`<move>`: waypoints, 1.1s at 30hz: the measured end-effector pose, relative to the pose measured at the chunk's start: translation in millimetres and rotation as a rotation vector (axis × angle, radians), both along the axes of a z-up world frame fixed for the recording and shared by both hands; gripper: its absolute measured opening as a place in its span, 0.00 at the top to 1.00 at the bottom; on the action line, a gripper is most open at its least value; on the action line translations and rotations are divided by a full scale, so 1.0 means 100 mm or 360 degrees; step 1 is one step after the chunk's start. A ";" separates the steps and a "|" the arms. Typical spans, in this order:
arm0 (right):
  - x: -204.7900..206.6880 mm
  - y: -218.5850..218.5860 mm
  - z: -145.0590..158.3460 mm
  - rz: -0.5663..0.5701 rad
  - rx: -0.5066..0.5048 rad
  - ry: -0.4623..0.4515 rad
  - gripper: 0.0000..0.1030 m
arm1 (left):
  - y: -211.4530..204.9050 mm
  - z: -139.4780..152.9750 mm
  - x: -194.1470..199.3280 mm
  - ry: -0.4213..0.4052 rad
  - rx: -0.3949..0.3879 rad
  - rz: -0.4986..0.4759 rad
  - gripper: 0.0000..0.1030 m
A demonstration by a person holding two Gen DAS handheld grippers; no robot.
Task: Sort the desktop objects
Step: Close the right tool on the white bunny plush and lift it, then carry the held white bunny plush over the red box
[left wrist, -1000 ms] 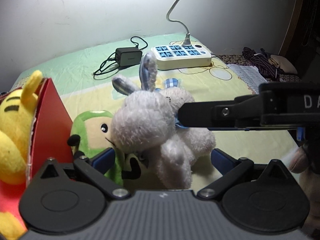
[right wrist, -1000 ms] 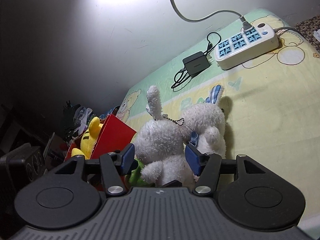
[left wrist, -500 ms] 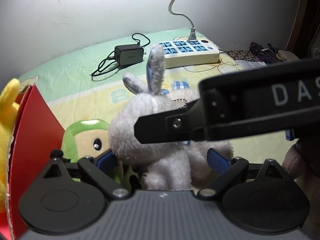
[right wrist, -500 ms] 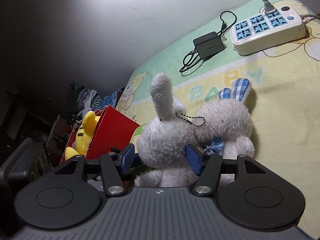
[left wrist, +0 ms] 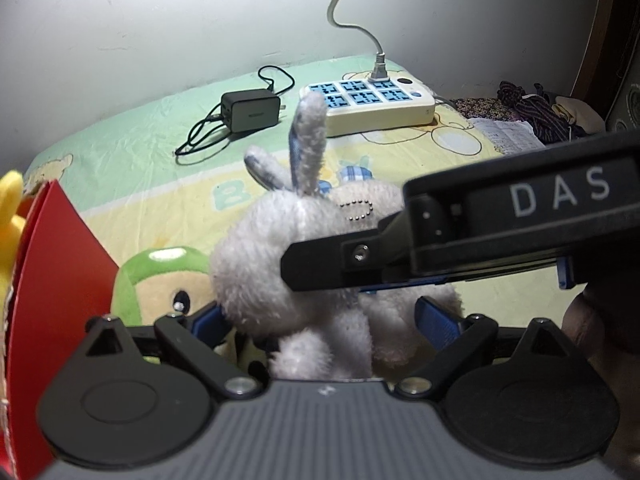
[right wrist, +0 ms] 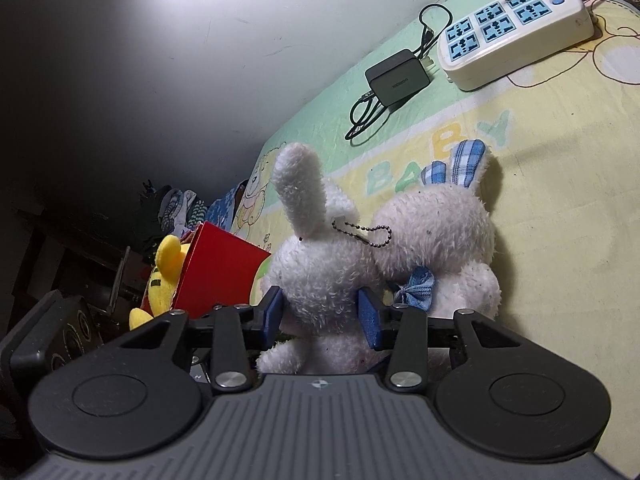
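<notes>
2 white bunnies sit side by side on the yellow and green sheet (right wrist: 560, 168), leaning on each other. The near bunny (right wrist: 324, 276) has a little bead chain (right wrist: 360, 236) on its head, and the far bunny (right wrist: 440, 236) has blue checked ears and a blue bow. On their left side things are crowded: a red box (right wrist: 218, 270) stands close, with a yellow toy (right wrist: 164, 276) behind its wall, and a green toy (left wrist: 160, 284) lies squeezed between the box and the near bunny. On their right side the sheet is bare and roomy. Farther back, near the wall, lie a black charger (right wrist: 398, 76) and a white power strip (right wrist: 516, 28), well apart from the bunnies. The right gripper (right wrist: 322, 316) has its 2 blue pads pressed on the near bunny's body, squeezing it. The left gripper (left wrist: 320, 320) is spread wide, with a pad on each outer side of the 2 bunnies, and I cannot tell if they touch the fur.
</notes>
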State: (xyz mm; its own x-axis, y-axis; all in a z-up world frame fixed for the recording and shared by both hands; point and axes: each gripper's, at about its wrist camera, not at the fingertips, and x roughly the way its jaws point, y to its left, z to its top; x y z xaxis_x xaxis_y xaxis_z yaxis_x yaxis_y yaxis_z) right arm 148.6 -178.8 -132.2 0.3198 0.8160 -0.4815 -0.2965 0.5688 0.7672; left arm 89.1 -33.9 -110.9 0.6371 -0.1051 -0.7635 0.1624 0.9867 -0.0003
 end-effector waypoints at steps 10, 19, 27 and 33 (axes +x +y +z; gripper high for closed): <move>-0.26 -0.17 0.19 -0.0032 0.0026 -0.0032 0.58 | -0.09 0.25 -0.23 -0.0041 -0.0074 -0.0048 0.07; -0.67 -0.24 0.37 -0.0083 0.0035 -0.0144 0.58 | -0.13 0.44 -0.52 -0.0092 -0.0068 -0.0099 0.07; -1.13 -0.25 0.64 -0.0166 -0.0018 -0.0372 0.58 | -0.14 0.65 -0.80 -0.0194 -0.0101 -0.0180 0.08; -1.38 -0.10 0.87 -0.0233 -0.0004 -0.0505 0.58 | 0.02 0.87 -1.02 -0.0326 -0.0102 -0.0240 0.08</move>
